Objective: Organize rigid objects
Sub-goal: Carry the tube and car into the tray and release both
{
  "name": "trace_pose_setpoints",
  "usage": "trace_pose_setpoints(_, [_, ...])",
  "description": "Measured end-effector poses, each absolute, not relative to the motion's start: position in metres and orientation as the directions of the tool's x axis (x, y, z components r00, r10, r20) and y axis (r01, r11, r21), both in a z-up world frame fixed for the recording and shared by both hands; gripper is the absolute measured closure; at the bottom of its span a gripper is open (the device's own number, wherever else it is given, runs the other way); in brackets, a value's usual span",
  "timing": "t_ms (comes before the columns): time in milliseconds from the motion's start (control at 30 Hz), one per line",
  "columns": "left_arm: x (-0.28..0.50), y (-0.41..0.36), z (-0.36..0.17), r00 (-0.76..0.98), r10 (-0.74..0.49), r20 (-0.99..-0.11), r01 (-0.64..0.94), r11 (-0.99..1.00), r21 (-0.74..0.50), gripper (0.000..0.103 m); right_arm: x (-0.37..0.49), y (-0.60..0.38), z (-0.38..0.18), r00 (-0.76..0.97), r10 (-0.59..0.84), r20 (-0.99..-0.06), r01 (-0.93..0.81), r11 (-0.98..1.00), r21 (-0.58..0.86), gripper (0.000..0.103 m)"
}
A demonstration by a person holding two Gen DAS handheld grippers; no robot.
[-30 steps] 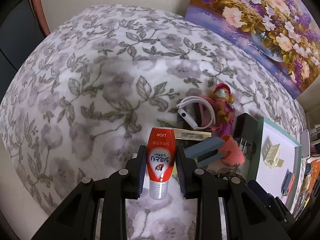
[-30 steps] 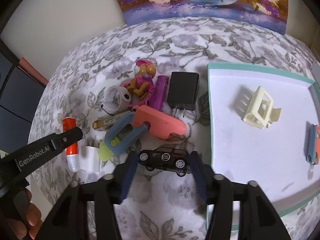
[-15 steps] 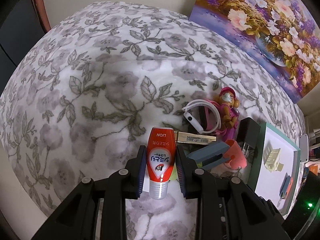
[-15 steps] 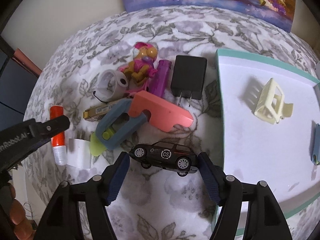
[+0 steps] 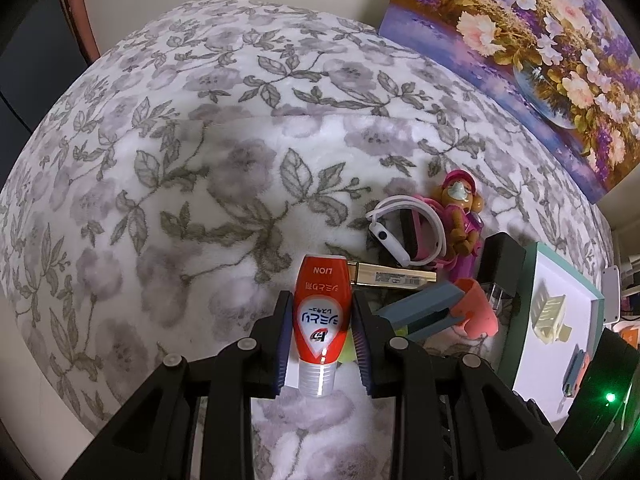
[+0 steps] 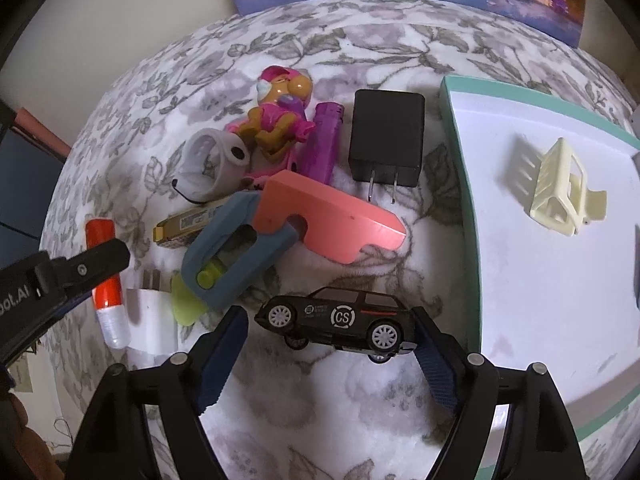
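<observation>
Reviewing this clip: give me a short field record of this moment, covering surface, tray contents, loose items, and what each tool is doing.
surface: floral cloth
tray: teal-rimmed tray holding a cream hair claw
loose pile: pink and grey foam blocks, black charger, toy figure, purple tube, white watch band
left tool: shut on the red tube
right tool: jaws have just been opening, astride the black toy car; left pad clear of it, right pad at its rear
</observation>
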State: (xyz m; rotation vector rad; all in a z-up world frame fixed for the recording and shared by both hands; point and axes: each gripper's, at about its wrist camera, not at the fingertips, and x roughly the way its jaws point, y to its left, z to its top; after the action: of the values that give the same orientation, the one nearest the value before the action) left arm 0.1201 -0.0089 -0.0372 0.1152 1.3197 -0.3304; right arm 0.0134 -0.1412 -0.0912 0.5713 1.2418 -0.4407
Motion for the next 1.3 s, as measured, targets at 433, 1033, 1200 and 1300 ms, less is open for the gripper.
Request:
trace_pose_setpoints(433, [0.117, -0.014, -0.042, 0.203, -0.145, -0.968, 0.321, 0.944, -0.075, 0.073, 0.018, -0.139, -0.093, 0.241, -0.058, -0.969, 0.615, 0.781, 0.106, 0.026])
trace_pose_setpoints(1033, [0.078, -0.06, -0.005, 0.262, -0.211, -0.942, 0.416, 0.905, -0.087, 0.077, -0.032, -0.195, -0.028, 0.331, -0.178, -0.927, 0.694, 0.712, 0.111, 0.026])
trace_pose_setpoints(1200, [0.055, -0.091, -0.001, 0.245, -0.247, -0.937, 0.5, 0.861, -0.096, 0.081, -0.066, -0.237, -0.036, 0.292, -0.18, -0.939, 0.777, 0.618, 0.123, 0.026])
trace_pose_setpoints(1300, [0.047, -0.102, 0.001, 0.251, -0.252, -0.935, 0.532, 0.842, -0.084, 0.081, -0.087, -0.256, -0.038, 0.277, -0.178, -0.944, 0.809, 0.574, 0.129, 0.026])
